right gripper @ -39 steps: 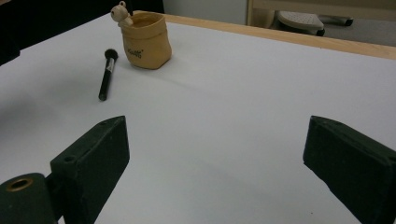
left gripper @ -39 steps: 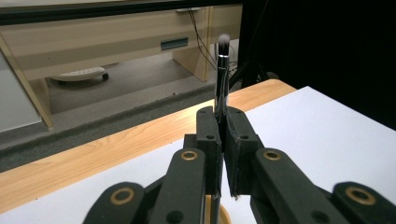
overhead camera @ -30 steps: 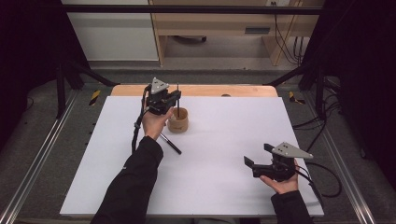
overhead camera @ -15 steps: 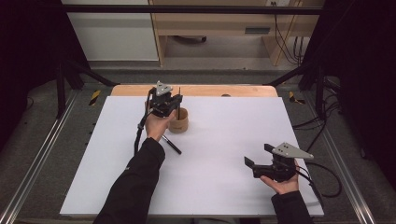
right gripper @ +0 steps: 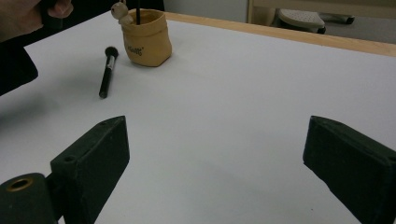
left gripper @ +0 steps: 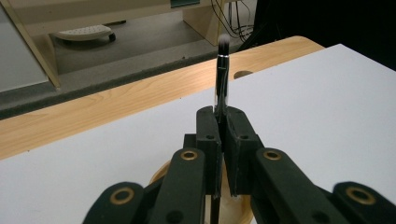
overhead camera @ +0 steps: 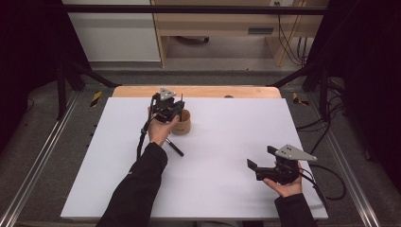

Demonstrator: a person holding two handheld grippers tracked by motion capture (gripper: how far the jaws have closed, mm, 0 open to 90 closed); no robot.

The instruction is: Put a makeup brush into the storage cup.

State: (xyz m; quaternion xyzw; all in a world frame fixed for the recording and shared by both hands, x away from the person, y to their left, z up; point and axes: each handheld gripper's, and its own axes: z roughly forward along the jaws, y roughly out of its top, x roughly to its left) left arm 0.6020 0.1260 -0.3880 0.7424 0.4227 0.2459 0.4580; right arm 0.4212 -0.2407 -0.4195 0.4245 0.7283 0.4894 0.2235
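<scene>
Right now the thin brush (left gripper: 221, 74) I'm working with stands upright, bristles up, its handle clamped between the closed jaws of my left tool (overhead camera: 169, 107), with its lower end dropping into the small tan pouch (overhead camera: 182, 122) directly beneath. I judge it is held vertical so the handle can go straight down through the pouch's narrow mouth without tipping the soft cup. That pouch sits near the desk's (overhead camera: 227, 156) far edge, left of centre, and from the right gripper view a bead charm hangs at its rim. A second, black brush (right gripper: 107, 72) lies flat on the white surface just beside the pouch on its near side, apart from it, presumably waiting its turn. My left hand (overhead camera: 161, 131) reaches forward with the sleeve stretched out from the near edge, tool pointing downward over the pouch. My right tool (overhead camera: 261, 166) rests low near the near right corner, jaws spread wide and holding nothing, palm cradling it from below, aimed across the desk toward the pouch.
</scene>
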